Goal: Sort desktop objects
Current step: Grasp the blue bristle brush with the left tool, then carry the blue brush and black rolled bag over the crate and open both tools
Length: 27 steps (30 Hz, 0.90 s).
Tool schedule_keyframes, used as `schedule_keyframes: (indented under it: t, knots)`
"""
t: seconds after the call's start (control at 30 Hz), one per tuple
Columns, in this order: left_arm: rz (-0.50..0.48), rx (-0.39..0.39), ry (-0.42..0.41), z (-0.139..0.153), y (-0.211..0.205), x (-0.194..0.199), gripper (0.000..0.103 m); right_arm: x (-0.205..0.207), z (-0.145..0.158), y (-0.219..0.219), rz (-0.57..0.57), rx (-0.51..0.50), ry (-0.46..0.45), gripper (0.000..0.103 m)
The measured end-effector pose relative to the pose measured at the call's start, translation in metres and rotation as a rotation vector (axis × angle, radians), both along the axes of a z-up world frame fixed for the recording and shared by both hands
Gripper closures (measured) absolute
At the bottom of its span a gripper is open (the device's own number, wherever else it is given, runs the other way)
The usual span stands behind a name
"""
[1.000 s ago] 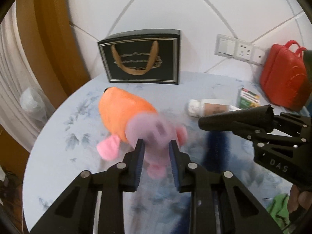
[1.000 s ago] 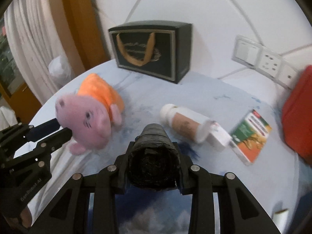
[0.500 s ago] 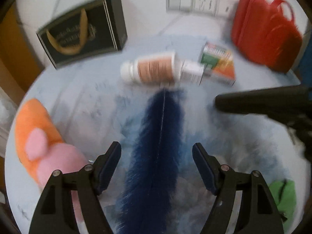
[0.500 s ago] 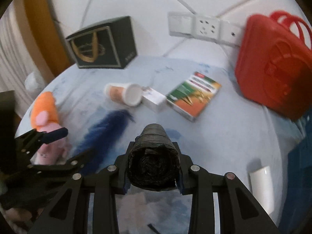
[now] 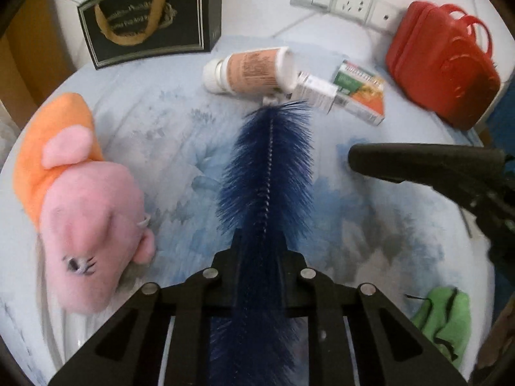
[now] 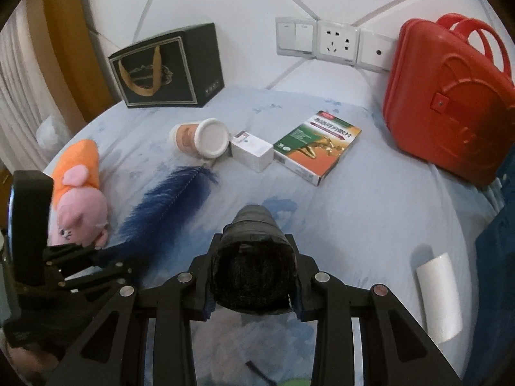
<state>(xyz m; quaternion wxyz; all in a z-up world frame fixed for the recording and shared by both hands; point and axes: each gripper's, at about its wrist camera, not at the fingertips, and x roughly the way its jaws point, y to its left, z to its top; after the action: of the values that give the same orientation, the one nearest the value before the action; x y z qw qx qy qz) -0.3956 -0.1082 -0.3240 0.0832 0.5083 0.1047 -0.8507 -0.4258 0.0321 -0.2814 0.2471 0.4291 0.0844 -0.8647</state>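
Centrally, blue feather [image 5: 267,173] in left gripper [image 5: 260,251], tip beside bottle [image 5: 248,70].

1. Quill end of the blue feather [image 5: 267,173] hidden between the left gripper [image 5: 260,251] fingers — lower plume cut off by the frame edge.
2. Far end of the black roll [image 6: 254,263] out of sight.
3. Print on the pill bottle [image 5: 249,70] blurred — unreadable.
4. Green cloth [image 5: 444,321] partly cut off.

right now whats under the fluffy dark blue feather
The pale blue patterned tablecloth shows all around the dark blue feather. Its base sits between the left gripper jaws; anything directly beneath is covered.
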Motion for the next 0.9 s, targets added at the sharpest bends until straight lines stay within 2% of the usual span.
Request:
schedule_keyframes:
  t: [0.23, 0.43, 0.57, 0.7, 0.9]
  knots:
    - [-0.014, -0.041, 0.084, 0.040, 0.027, 0.025, 0.087, 0.034, 0.036, 0.012, 0.004, -0.029, 0.066, 0.069]
    - [-0.005, -0.055, 0.160, 0.085, 0.054, 0.064, 0.087, 0.082, 0.086, 0.036, 0.007, -0.055, 0.172, 0.069]
    - [-0.011, -0.066, 0.216, 0.126, 0.079, 0.091, 0.087, 0.112, 0.122, 0.058, 0.004, -0.074, 0.232, 0.069]
    - [-0.044, -0.084, 0.297, 0.179, 0.094, 0.123, 0.087, 0.137, 0.153, 0.075, -0.008, -0.083, 0.282, 0.069]
    - [-0.122, -0.093, 0.372, 0.227, 0.127, 0.161, 0.087, 0.191, 0.200, 0.108, -0.081, -0.091, 0.375, 0.069]
